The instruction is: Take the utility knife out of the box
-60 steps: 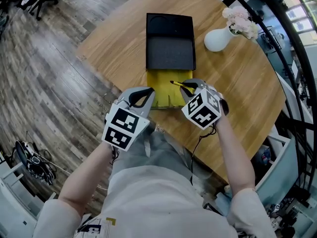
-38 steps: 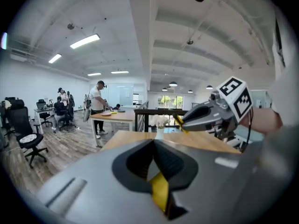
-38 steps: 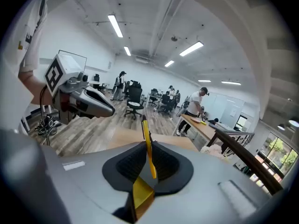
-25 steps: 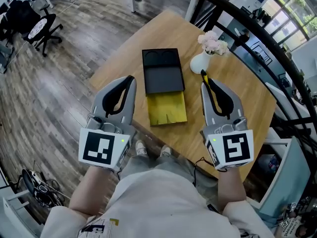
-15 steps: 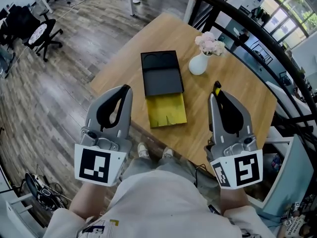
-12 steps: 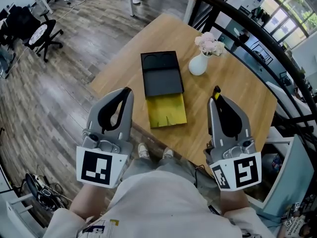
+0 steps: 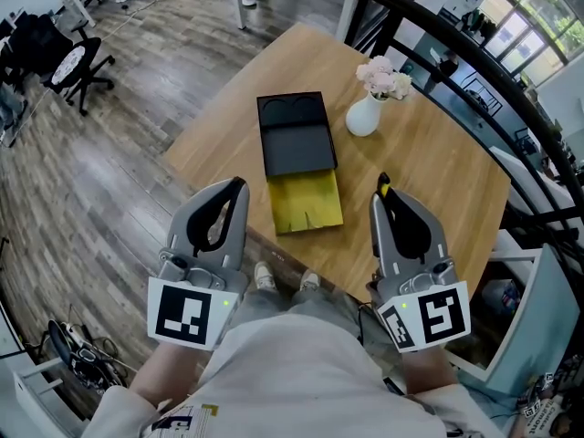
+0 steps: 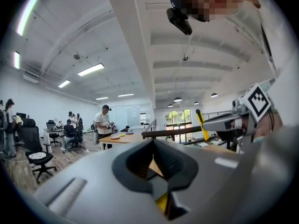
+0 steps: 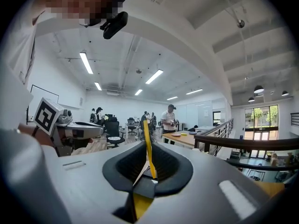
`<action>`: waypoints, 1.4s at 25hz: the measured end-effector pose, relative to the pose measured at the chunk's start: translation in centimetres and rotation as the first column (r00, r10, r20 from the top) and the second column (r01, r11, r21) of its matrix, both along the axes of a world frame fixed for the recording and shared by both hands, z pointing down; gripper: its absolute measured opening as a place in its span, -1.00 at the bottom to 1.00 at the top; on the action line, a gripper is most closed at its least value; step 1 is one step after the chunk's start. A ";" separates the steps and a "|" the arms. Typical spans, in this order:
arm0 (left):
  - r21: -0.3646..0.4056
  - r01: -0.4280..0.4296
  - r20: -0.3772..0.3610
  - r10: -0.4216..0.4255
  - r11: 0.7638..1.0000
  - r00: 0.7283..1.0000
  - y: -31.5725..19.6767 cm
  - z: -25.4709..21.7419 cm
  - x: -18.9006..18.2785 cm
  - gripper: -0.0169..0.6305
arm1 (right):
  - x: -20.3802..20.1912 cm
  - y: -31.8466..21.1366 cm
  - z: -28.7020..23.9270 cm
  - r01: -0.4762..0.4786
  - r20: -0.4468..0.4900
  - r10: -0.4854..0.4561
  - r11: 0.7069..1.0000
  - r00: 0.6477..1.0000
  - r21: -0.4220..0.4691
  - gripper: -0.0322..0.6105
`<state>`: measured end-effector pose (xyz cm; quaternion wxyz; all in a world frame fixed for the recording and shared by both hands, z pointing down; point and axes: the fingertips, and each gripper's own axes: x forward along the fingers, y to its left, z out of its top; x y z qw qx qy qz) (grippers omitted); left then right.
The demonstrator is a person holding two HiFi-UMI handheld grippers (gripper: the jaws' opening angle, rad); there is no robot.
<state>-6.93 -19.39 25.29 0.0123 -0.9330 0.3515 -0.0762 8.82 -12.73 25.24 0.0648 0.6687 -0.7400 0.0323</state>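
The box lies on the round wooden table (image 7: pixel 438 167): a black tray (image 7: pixel 294 135) with its yellow inner tray (image 7: pixel 307 201) slid out toward me. My right gripper (image 7: pixel 384 192) hovers right of the yellow tray, over the table's near edge, shut on the yellow and black utility knife (image 7: pixel 383 184), whose end sticks out past the tips. In the right gripper view the knife (image 9: pixel 146 129) stands upright between the jaws of that gripper (image 9: pixel 149 146). My left gripper (image 7: pixel 237 185) hangs left of the yellow tray, off the table, shut and holding nothing (image 8: pixel 153 141).
A white vase (image 7: pixel 363 117) with pale pink flowers stands right of the black tray. A dark railing (image 7: pixel 474 53) runs behind the table. Wood floor and an office chair (image 7: pixel 68 62) lie to the left. People stand at desks far off.
The right gripper has lifted the knife out of the yellow tray and away to the right. Over the last second both grippers drew back toward me, and the right one rolled a little.
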 end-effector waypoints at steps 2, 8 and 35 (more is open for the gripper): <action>0.006 -0.005 0.004 0.005 1.000 1.000 0.0 0.0 0.1 -0.94 | 0.1 -0.1 0.0 0.003 -0.008 -0.003 1.000 1.000 0.001 -0.78; -0.010 -0.014 0.018 0.014 1.000 1.000 0.2 0.9 0.4 -0.94 | -0.3 -0.4 1.0 0.025 -0.030 -0.026 0.999 0.999 -0.033 -0.78; -0.025 -0.013 0.050 0.014 1.000 0.999 -0.6 2.2 1.3 -0.94 | 0.3 -1.3 2.3 0.051 -0.028 -0.053 0.996 0.998 -0.078 -0.78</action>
